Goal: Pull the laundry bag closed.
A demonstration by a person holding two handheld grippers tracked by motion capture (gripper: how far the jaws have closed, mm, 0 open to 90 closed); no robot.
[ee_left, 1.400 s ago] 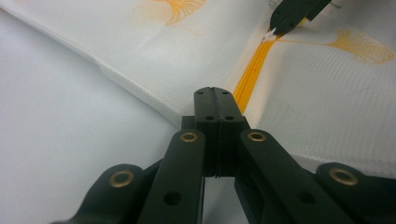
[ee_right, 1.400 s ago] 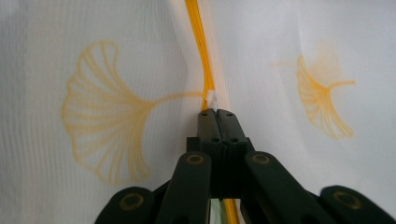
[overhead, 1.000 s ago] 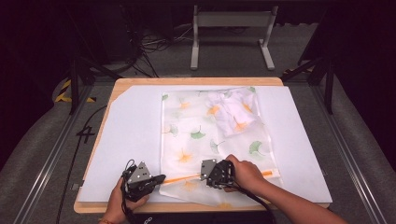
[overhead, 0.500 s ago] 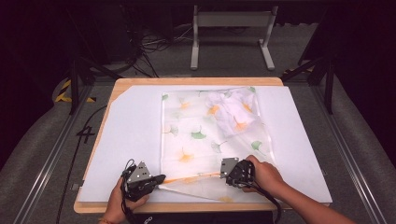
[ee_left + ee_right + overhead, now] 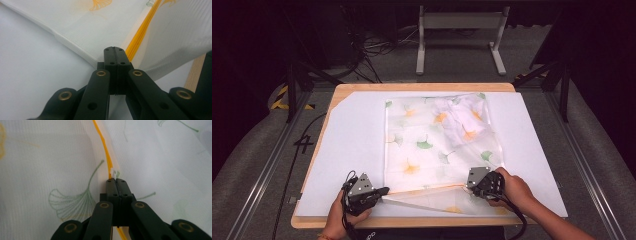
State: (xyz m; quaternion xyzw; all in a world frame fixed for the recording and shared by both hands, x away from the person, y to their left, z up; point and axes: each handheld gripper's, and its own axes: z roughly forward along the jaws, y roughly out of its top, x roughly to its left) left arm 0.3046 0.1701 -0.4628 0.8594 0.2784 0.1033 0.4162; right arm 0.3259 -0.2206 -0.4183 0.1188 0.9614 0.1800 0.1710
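Observation:
A sheer mesh bag [image 5: 432,145] printed with ginkgo leaves lies flat on the white mat [image 5: 347,150]. An orange zipper [image 5: 422,189] runs along its near edge. A crumpled white cloth [image 5: 462,117] sits inside it at the far right. My left gripper [image 5: 384,191] is shut on the bag's near left corner [image 5: 82,27], beside the zipper [image 5: 142,32]. My right gripper [image 5: 468,184] is shut on the small white zipper pull [image 5: 113,173], where the orange zipper [image 5: 105,150] runs on ahead of its jaws. Between the two grippers the bag's near edge is pulled taut.
The mat covers a wooden board [image 5: 412,86] with bare margins left and right of the bag. Metal rails [image 5: 267,170] flank the board. A stand [image 5: 459,30] and cables [image 5: 377,47] sit on the floor beyond it.
My right gripper has slid to the right along the zipper line, drawing the pull with it. The left gripper has kept still on the corner.

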